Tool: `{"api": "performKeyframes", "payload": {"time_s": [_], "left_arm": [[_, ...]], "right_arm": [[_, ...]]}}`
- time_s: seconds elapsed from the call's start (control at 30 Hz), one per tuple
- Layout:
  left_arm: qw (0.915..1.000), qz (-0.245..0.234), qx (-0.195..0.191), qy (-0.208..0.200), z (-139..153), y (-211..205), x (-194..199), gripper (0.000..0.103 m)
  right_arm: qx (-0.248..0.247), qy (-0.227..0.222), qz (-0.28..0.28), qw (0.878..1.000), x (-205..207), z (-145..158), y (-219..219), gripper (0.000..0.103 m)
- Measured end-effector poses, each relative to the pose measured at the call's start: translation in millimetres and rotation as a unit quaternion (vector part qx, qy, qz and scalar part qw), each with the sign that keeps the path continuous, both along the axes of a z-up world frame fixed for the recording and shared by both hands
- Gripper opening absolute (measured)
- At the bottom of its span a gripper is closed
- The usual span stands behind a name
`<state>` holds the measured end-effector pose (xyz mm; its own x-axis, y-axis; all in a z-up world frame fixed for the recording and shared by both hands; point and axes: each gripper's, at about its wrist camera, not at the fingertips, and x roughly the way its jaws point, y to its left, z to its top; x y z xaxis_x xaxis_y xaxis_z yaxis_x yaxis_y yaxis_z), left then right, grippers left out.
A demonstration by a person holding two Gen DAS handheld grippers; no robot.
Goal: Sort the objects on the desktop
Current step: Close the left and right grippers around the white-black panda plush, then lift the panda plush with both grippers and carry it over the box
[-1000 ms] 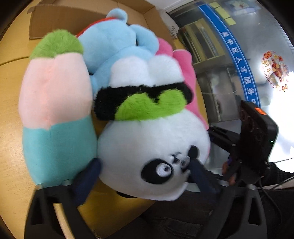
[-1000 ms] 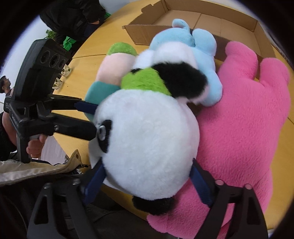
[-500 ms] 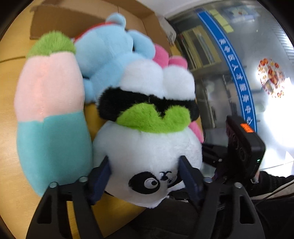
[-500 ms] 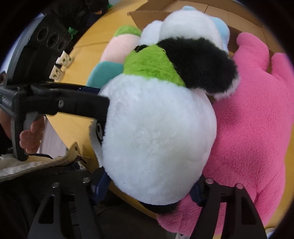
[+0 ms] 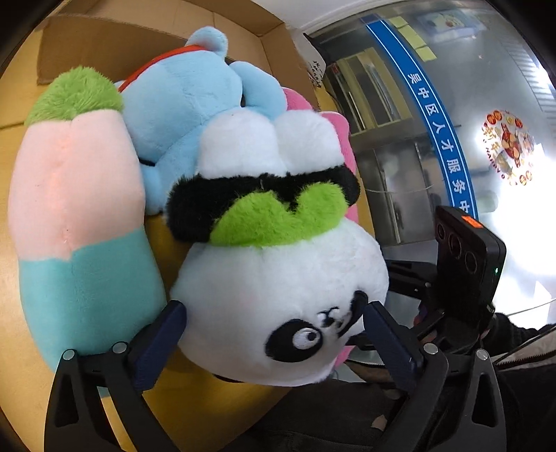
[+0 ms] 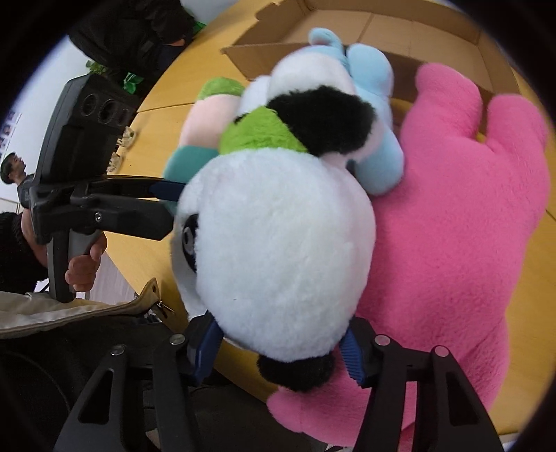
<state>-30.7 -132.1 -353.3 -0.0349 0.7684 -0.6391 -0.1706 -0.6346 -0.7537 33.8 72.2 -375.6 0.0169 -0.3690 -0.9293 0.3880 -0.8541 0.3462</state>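
Left wrist view: we see the left gripper point(image 5: 274, 333) with jaws opening, set wide either side of the panda plush point(image 5: 278, 299) head; whether the pads press it we cannot tell. The panda lies at the table point(image 5: 10, 285) near edge, touching a pink-and-teal plush point(image 5: 76, 215) and a blue plush point(image 5: 187, 97), before the cardboard box point(image 5: 146, 31).

Right wrist view: we see the right gripper point(image 6: 278, 351) with jaws closing, pads pressed into the panda's head by its black ear. The panda rests against the pink bear point(image 6: 451, 226).
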Motion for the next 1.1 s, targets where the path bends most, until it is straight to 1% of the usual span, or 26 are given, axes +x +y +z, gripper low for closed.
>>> {"api": "performKeyframes", "payload": {"time_s": [0.13, 0.17, 0.2, 0.37, 0.43, 0.47, 0.5, 0.53, 0.57, 0.63, 0.67, 0.77, 0.8, 0.83, 0.93, 1.03, 1.1], "left_arm": [[1.0, 0.003, -0.002, -0.002, 1, -9, 4, 0.103], [1.0, 0.0, -0.001, 0.0, 1, -9, 5, 0.103], [1.0, -0.003, 0.0, 0.002, 0, -8, 6, 0.103], [0.9999, -0.009, 0.006, 0.01, -7, 6, 7, 0.103], [0.9998, -0.011, -0.002, 0.014, -10, 11, 7, 0.103], [0.9998, -0.011, -0.005, 0.015, -11, 12, 8, 0.103], [0.9999, -0.008, -0.003, 0.012, -11, 11, 8, 0.1], [1.0, -0.001, 0.003, 0.006, -10, 9, 7, 0.097], [0.9999, 0.007, 0.009, 0.001, -9, 8, 5, 0.095], [0.9996, 0.018, 0.02, -0.003, -6, 5, 5, 0.093], [0.9996, 0.017, 0.022, 0.002, -3, 5, 5, 0.092], [0.9993, 0.012, 0.029, 0.022, 6, 0, 6, 0.09], [0.999, 0.012, 0.034, 0.028, 12, -1, 6, 0.089], [0.9985, 0.014, 0.04, 0.034, 19, 0, 4, 0.087], [0.9969, 0.016, 0.057, 0.052, 45, -4, -2, 0.083], [0.9945, 0.013, 0.052, 0.09, 75, -7, -9, 0.082], [0.9935, 0.014, 0.047, 0.103, 86, -12, -16, 0.082]], "right_arm": [[0.023, 0.014, 0.015, 1.0, -9, 7, -9, 0.069], [0.026, 0.017, 0.018, 0.999, -11, 7, -9, 0.075], [0.028, 0.017, 0.024, 0.999, -13, 6, -10, 0.077], [0.018, 0.025, 0.076, 0.997, -19, 1, -25, 0.08], [0.004, 0.009, 0.081, 0.997, -25, -14, -28, 0.083], [-0.009, -0.001, 0.078, 0.997, -27, -20, -27, 0.083], [-0.021, -0.006, 0.073, 0.997, -27, -22, -25, 0.082], [-0.032, -0.009, 0.069, 0.997, -28, -24, -23, 0.079], [-0.041, -0.004, 0.071, 0.997, -26, -22, -22, 0.075], [-0.054, 0.005, 0.071, 0.996, -25, -18, -23, 0.069], [-0.061, 0.009, 0.07, 0.996, -25, -16, -24, 0.066], [-0.078, 0.024, 0.061, 0.995, -21, -8, -21, 0.062], [-0.087, 0.032, 0.056, 0.994, -20, 0, -14, 0.062], [-0.095, 0.037, 0.052, 0.993, -15, 15, 11, 0.062], [-0.115, 0.063, 0.045, 0.99, -16, 38, 21, 0.061], [-0.125, 0.088, 0.047, 0.987, -24, 60, 23, 0.061], [-0.132, 0.099, 0.047, 0.985, -34, 69, 23, 0.061]]}}
